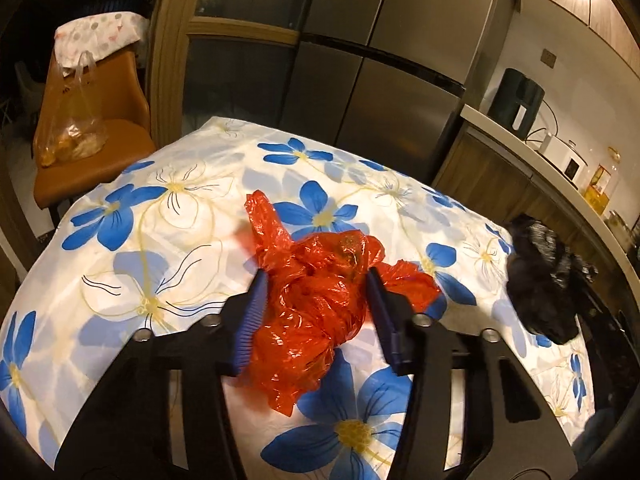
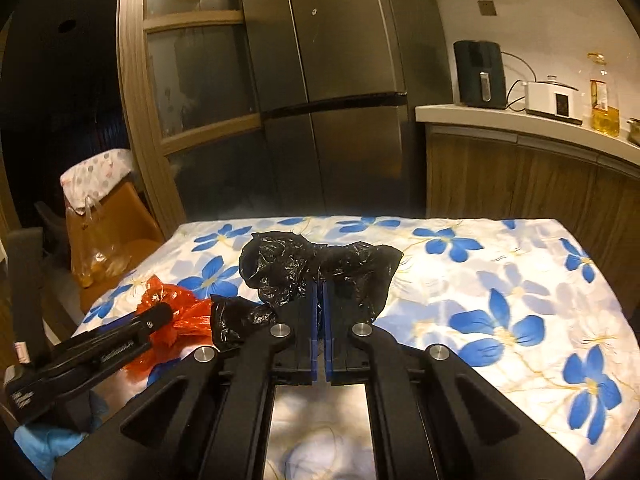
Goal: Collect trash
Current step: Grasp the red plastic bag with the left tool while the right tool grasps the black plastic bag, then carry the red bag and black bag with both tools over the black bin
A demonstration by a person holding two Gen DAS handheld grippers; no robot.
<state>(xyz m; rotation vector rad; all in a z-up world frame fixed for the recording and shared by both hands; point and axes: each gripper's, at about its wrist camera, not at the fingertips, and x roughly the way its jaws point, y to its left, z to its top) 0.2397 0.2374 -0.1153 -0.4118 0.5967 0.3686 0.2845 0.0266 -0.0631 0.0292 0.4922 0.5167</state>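
A: Left wrist view?

B: Left gripper angled down over a table draped in a blue-flowered cloth. Jaws partly apart, straddling a crumpled red plastic bag lying on the cloth; blue pads right against its sides, a firm squeeze not certain. Something round and yellowish showing through the red film near the top. Off to the right, blurred, a black plastic bag. Back left, an orange chair bearing a clear bag of yellowish items.

A: Right wrist view?

B: Right gripper tilted gently down, jaws pinched together on the wrinkled black plastic bag, bunched above the cloth beyond the fingertips. Lower left, the left gripper at the red plastic bag, near the table's left edge. Counter at right with a bottle of yellow oil.
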